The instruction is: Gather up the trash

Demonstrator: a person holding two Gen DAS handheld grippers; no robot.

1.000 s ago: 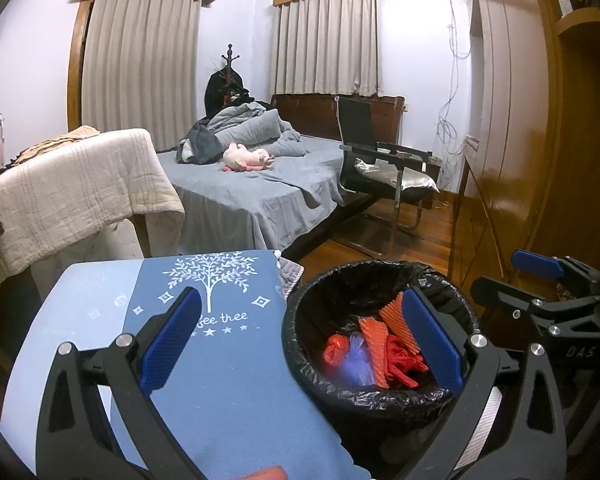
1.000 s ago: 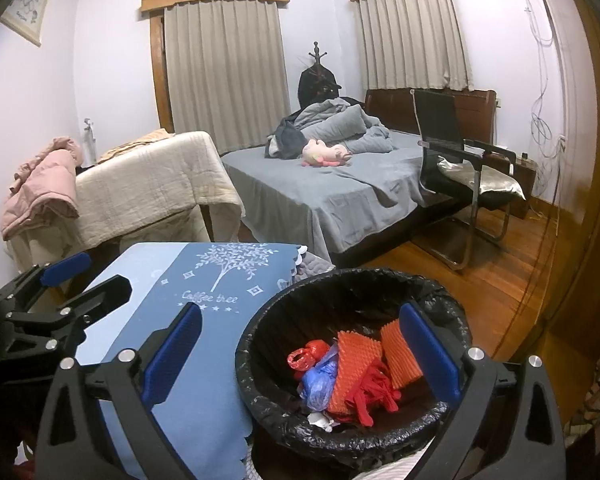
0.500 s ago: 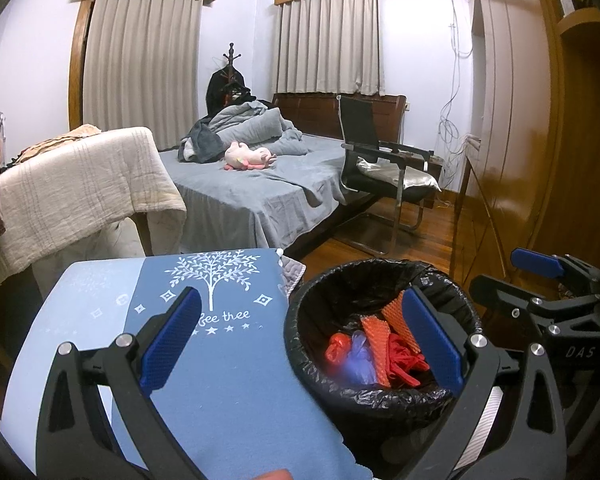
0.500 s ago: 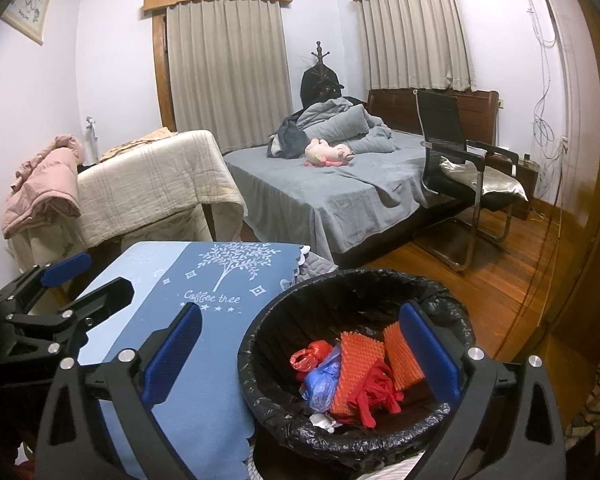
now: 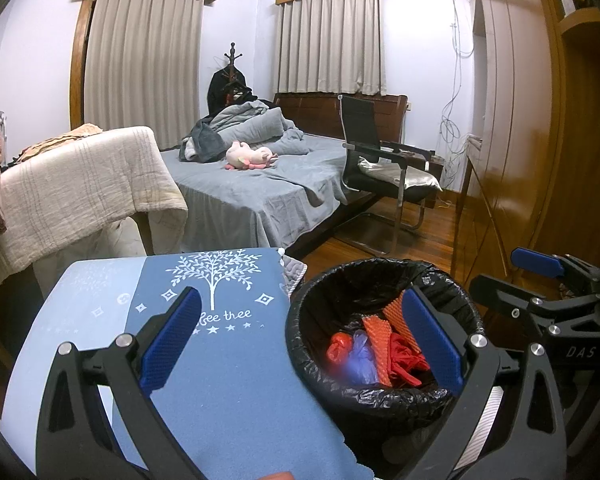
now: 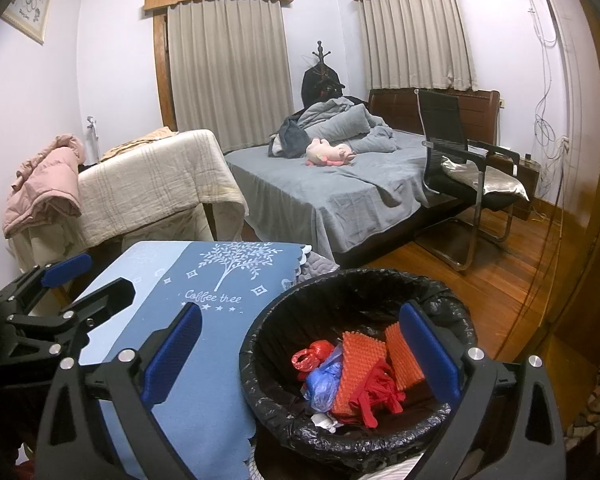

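I see the blue cloth-covered table [image 5: 228, 376] printed with a white tree, and just beside its right edge the round bin lined with a black plastic bag [image 6: 276, 408]. Inside lie orange ridged foam pieces [image 6: 358, 368], red plastic scraps [image 6: 374, 398] and a blue bag [image 6: 322, 380]. My left gripper [image 5: 300, 344] and right gripper [image 6: 300, 356] both gape wide, holding nothing.

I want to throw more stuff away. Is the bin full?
Not full. The bin holds only a low heap of trash at the bottom, and bare black liner shows well above it up to the rim.
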